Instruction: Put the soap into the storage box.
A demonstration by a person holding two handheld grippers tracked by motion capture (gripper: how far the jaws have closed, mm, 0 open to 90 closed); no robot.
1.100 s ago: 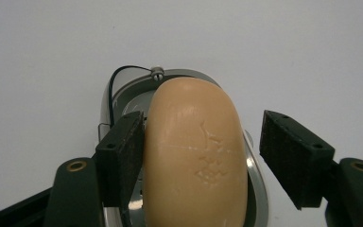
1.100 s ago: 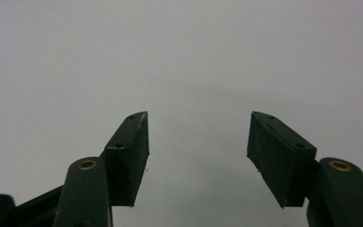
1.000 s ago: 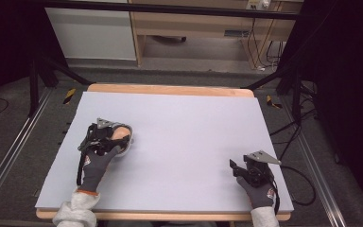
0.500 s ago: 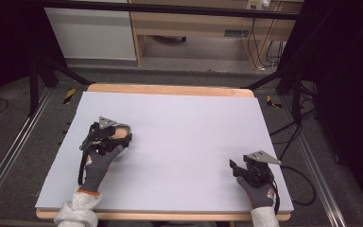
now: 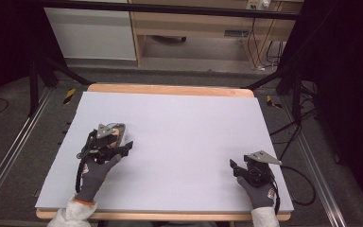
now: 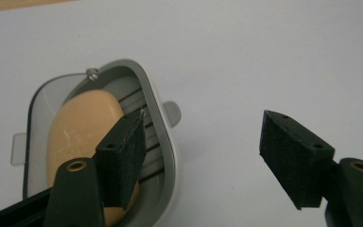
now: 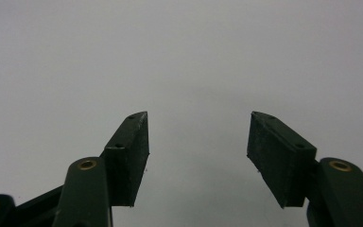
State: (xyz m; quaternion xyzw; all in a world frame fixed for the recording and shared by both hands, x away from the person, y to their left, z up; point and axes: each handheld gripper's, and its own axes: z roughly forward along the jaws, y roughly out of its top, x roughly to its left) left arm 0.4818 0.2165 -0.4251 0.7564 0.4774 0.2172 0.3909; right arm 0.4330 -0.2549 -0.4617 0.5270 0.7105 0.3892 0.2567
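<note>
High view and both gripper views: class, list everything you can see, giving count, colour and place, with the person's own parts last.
table: one, pale lilac top with a wooden edge, centre.
soap dish: one, grey with a clear rim, left part of the table.
soap bar: one, pale orange, lying in the soap dish.
cabinet: one, white, beyond the table.
left gripper: one, black, open, one jaw over the dish, the other over bare table.
right gripper: one, black, open over bare table.
gloved hands: two, grey, near edge.

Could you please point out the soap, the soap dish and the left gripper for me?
soap (image 6: 82, 125), left gripper view, on its bare upper face.
soap dish (image 6: 158, 111), left gripper view, on its grey rim.
left gripper (image 6: 201, 142), left gripper view, midway between its fingertips.
</note>
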